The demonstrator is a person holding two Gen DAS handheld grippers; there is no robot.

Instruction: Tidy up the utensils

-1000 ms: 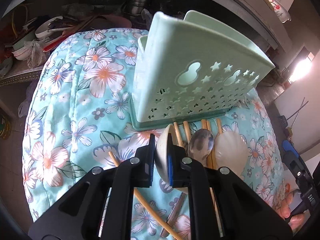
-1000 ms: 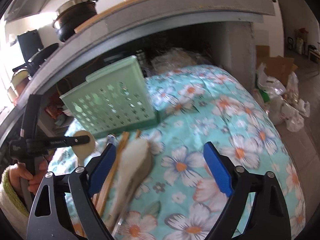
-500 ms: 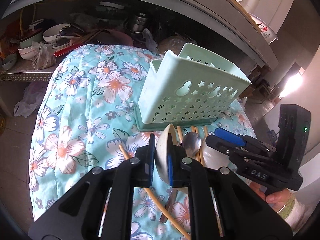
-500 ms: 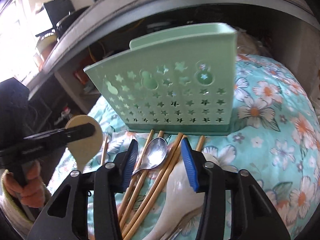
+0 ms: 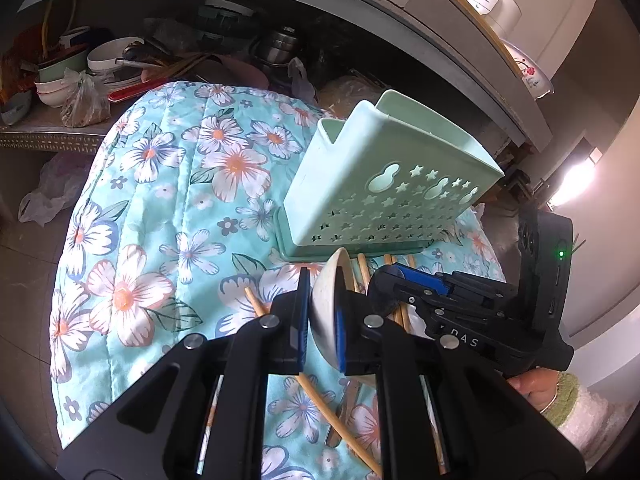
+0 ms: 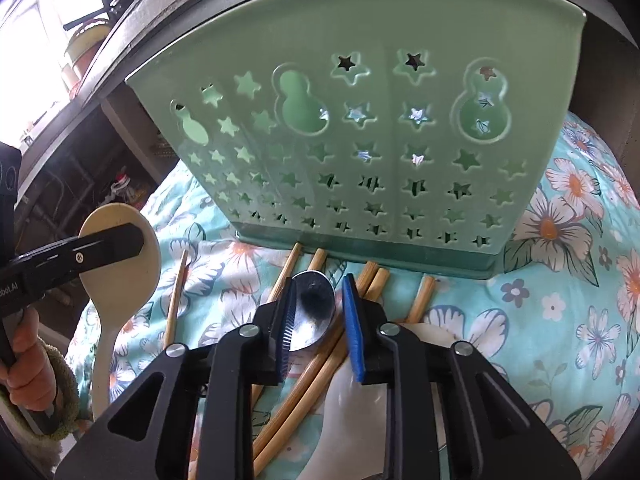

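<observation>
My left gripper (image 5: 322, 304) is shut on the bowl of a cream spoon (image 5: 326, 320), held on edge above the flowered cloth (image 5: 160, 200). The right wrist view shows that spoon (image 6: 116, 216) at the left, handle hanging down. My right gripper (image 6: 320, 308) points down at a metal spoon (image 6: 316, 320). The spoon's bowl lies between its closing jaws, and a small gap still shows at the right pad. Bamboo chopsticks (image 6: 312, 384) and a white ceramic spoon (image 6: 348, 412) lie beneath. The green star-cut holder (image 6: 360, 140) stands upright just beyond.
Under the grey counter a shelf holds stacked bowls (image 5: 112, 52), steel pots (image 5: 280, 44) and a plastic bag (image 5: 84, 100). A white appliance (image 5: 492, 4) sits on the counter. One loose chopstick (image 6: 176, 300) lies apart at the left.
My right gripper came forward and down onto the metal spoon, its jaws narrowing from wide apart. My left gripper drew back from the holder, still gripping the cream spoon.
</observation>
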